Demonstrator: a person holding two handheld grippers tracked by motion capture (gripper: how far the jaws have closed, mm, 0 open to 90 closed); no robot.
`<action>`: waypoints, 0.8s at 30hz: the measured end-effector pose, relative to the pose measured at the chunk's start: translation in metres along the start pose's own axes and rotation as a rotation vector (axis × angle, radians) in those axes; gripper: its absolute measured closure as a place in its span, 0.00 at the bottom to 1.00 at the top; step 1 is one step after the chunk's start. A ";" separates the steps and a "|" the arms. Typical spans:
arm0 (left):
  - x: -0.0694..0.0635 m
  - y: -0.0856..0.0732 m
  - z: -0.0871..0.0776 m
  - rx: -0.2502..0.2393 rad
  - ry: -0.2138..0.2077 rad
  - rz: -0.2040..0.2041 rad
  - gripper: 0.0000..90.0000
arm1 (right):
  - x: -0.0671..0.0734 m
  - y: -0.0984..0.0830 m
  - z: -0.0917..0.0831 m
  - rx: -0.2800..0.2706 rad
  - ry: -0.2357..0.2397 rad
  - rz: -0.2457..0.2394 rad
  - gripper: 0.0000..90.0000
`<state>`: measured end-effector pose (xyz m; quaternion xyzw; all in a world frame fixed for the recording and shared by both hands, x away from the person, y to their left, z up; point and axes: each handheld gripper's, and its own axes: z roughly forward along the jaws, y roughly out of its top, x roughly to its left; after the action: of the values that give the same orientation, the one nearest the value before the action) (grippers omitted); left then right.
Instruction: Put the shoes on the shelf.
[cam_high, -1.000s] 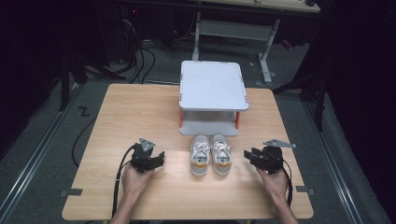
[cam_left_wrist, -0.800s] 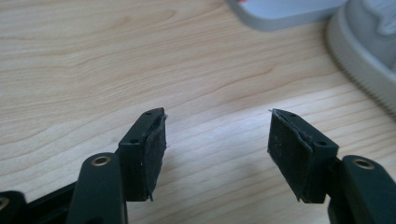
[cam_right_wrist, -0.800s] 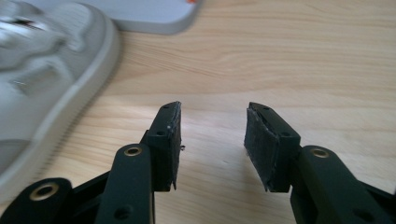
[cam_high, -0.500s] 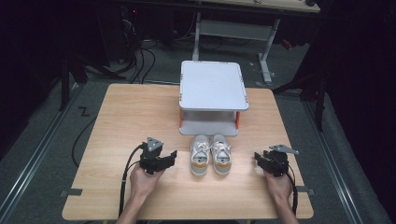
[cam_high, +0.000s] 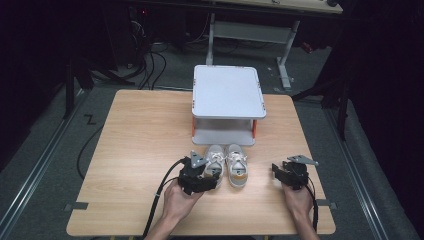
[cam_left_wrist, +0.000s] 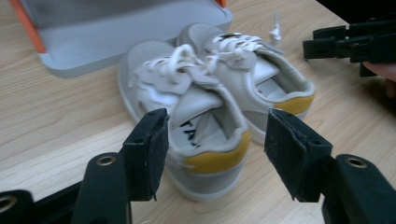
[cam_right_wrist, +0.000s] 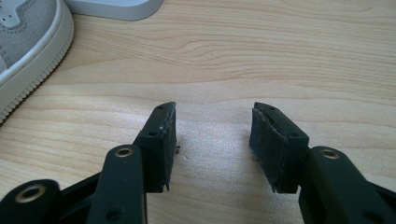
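Note:
A pair of small grey sneakers with white laces and yellow heel tabs stands side by side at the table's front middle, toes toward the shelf: left shoe (cam_high: 215, 161), right shoe (cam_high: 237, 167). My left gripper (cam_high: 209, 180) is open. Its jaws straddle the heel of the left shoe (cam_left_wrist: 205, 140) without touching it. The right shoe (cam_left_wrist: 266, 79) lies just beyond. My right gripper (cam_high: 282, 170) is open over bare wood (cam_right_wrist: 212, 112), to the right of the pair. A sneaker's side (cam_right_wrist: 28, 42) shows at the left edge of its view.
A grey two-tier shelf (cam_high: 227, 92) with orange posts stands behind the shoes; its low base (cam_left_wrist: 116, 32) is close to the toes. The wooden table (cam_high: 140, 135) spreads to the left. Cables trail from both grippers toward the front edge.
My left gripper has moved right, up to the heel of the left shoe. The right gripper has shifted only slightly.

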<state>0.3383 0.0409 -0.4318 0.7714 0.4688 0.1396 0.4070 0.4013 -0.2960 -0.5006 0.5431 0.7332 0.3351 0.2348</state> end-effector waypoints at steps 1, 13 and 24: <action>-0.002 0.002 0.002 0.005 -0.001 0.001 0.45 | 0.000 0.000 0.000 0.000 0.001 0.000 0.56; -0.009 0.010 0.036 0.098 -0.036 -0.056 0.47 | 0.002 0.000 0.000 0.001 -0.001 -0.015 0.56; -0.010 0.022 0.047 0.136 -0.056 -0.148 0.44 | 0.003 0.000 0.000 0.001 0.004 -0.029 0.57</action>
<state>0.3751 0.0040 -0.4431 0.7641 0.5213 0.0557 0.3759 0.4001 -0.2931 -0.5008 0.5318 0.7416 0.3325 0.2380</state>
